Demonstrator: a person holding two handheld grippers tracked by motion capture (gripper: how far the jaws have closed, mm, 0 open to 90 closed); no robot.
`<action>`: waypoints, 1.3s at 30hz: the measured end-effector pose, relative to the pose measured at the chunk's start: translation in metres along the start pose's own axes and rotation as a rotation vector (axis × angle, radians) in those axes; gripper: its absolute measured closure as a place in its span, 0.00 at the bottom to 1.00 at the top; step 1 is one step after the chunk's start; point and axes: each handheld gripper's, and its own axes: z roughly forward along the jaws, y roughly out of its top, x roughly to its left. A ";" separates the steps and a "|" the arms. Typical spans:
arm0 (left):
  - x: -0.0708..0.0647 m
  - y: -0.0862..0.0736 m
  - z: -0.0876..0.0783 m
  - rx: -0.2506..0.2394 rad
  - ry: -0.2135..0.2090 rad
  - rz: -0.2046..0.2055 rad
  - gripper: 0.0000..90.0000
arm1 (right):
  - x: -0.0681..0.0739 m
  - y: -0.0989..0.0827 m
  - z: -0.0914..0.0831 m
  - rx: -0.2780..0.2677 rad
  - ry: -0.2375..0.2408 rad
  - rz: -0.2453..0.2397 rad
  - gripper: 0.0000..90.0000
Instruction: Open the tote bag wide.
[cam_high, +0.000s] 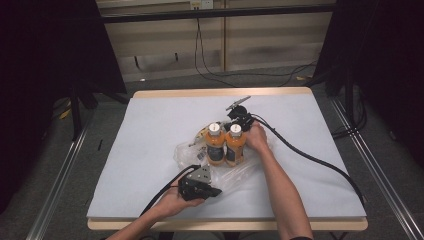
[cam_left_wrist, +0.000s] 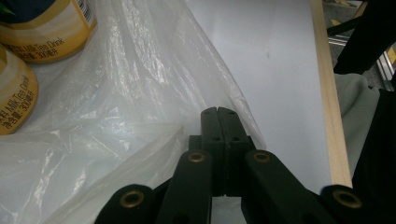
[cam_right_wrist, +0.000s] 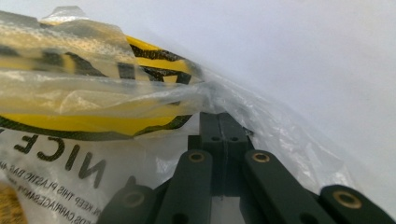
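Jaws of both grippers pinch the plastic bag (cam_high: 187, 152) holding two bottles (cam_high: 226, 145).

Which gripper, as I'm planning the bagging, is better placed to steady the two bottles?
Probably right. The right gripper, shut on the far edge of the plastic bag, sits just behind the two bottles, its hand beside them. The left gripper holds the bag's near edge, apart from them.

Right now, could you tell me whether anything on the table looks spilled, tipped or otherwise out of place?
Nothing stands out. Both orange milk tea bottles stand upright with caps on, on the crumpled clear plastic bag. The left claw and the right claw are each shut at an edge of the bag. No spill shows on the white sheet.
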 end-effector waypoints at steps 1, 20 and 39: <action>0.000 0.000 0.000 0.000 0.000 0.005 1.00 | 0.000 0.001 0.001 -0.003 -0.006 -0.004 1.00; 0.008 0.000 -0.015 -0.111 0.008 -0.054 1.00 | 0.004 0.003 -0.028 -0.075 0.092 0.018 1.00; 0.015 0.007 -0.041 -0.219 0.106 -0.108 0.88 | 0.006 -0.023 -0.091 -0.190 0.048 -0.038 0.98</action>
